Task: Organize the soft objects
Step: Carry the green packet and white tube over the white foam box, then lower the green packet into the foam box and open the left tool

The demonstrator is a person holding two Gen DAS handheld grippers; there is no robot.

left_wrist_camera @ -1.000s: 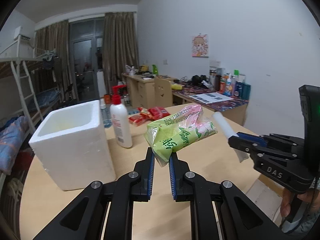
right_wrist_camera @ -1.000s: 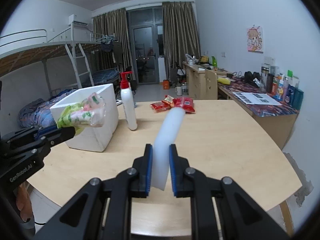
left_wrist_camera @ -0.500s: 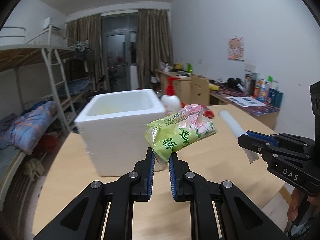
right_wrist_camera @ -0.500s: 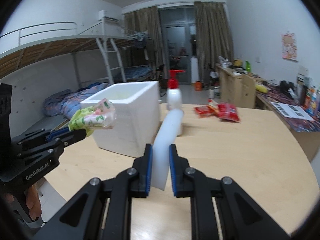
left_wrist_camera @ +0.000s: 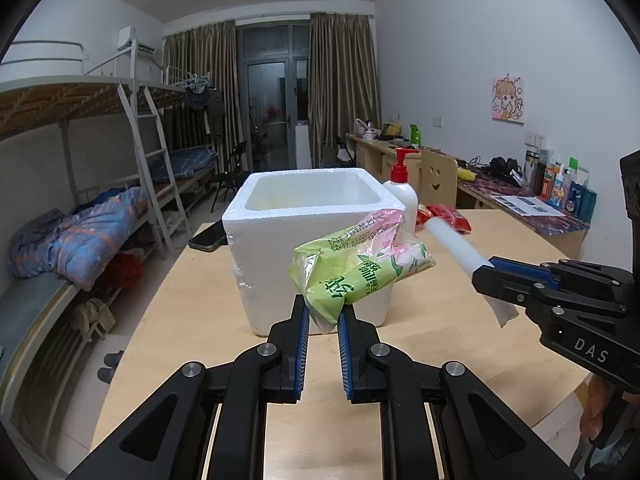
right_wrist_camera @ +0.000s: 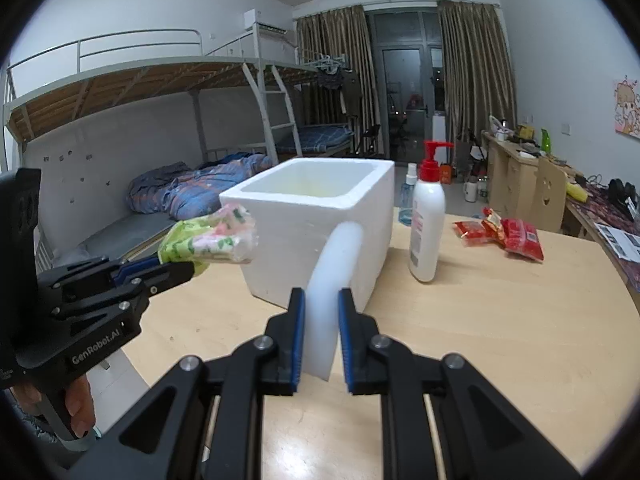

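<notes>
My left gripper point(left_wrist_camera: 323, 312) is shut on a green and pink tissue pack point(left_wrist_camera: 360, 266), held above the table just in front of the white foam box point(left_wrist_camera: 280, 236). My right gripper point(right_wrist_camera: 322, 304) is shut on a white foam strip point(right_wrist_camera: 332, 276) that curves up toward the box point(right_wrist_camera: 320, 216). The right gripper also shows in the left wrist view point(left_wrist_camera: 486, 274) with the strip point(left_wrist_camera: 456, 246) sticking out. The left gripper point(right_wrist_camera: 180, 266) and the pack point(right_wrist_camera: 208, 240) show at the left of the right wrist view. The box's inside looks empty.
A white pump bottle with a red top point(right_wrist_camera: 426, 224) stands right of the box. Red snack packets point(right_wrist_camera: 504, 232) lie further right on the round wooden table point(right_wrist_camera: 500, 320). A dark phone point(left_wrist_camera: 208, 236) lies behind the box. A bunk bed point(left_wrist_camera: 80, 200) stands left, desks along the right wall.
Both grippers have swung left and nearer to the foam box, which now sits centred ahead of them. Each still holds its object.
</notes>
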